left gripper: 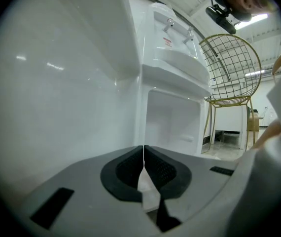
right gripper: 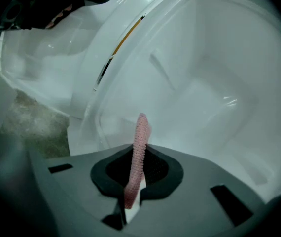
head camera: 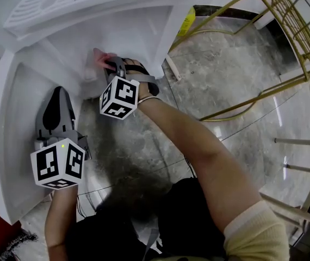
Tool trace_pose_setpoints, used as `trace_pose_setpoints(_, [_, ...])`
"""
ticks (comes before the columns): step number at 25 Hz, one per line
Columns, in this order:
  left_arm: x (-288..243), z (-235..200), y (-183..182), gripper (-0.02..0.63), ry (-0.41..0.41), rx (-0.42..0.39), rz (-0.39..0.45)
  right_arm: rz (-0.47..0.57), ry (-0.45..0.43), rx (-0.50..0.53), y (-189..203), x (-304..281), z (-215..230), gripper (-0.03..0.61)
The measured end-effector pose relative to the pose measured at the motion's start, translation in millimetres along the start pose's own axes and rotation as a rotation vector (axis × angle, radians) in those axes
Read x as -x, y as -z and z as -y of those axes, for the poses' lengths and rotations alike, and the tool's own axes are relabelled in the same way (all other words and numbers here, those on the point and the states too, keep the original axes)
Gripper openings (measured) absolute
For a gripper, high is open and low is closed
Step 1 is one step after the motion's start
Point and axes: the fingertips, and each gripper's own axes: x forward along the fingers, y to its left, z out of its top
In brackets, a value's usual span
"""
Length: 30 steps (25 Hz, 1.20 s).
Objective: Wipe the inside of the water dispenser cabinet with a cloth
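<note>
The right gripper (right gripper: 136,169) pinches a pink cloth (right gripper: 140,137) inside the white cabinet (right gripper: 204,73). The left gripper (left gripper: 144,167) is closed on nothing, beside the open door (head camera: 5,135).

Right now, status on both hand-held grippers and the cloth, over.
Left hand-held gripper shut, empty. Right hand-held gripper shut on pink cloth, at open cabinet. Nothing blocking.

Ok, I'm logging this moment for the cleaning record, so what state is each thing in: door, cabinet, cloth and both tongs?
Cabinet door: swung open, on the left.
Cabinet: open, with the inside bare and white as far as shows.
Cloth: pink, pinched on edge, held at the cabinet opening.
Right tongs: shut on the cloth.
Left tongs: shut, with nothing between them.
</note>
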Motion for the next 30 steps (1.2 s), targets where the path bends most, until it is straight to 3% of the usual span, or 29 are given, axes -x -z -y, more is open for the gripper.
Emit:
trace_pose_setpoints(13, [1,6,-4,0.015,0.002,-0.014,0.006,-0.171,0.12,0.006,41,6,37,0.026])
trace_pose_setpoints(18, [1,8,-3,0.015,0.004,-0.015,0.002,-0.284,0.171,0.022,65,12,52,0.026])
trace_pose_setpoints(23, [0,11,-3,0.015,0.009,-0.018,0.001,-0.35,0.177,0.025,79,22,53,0.026])
trace_pose_setpoints(30, [-1,17,-3,0.015,0.008,-0.013,0.006,-0.403,0.141,-0.05,95,39,53,0.026])
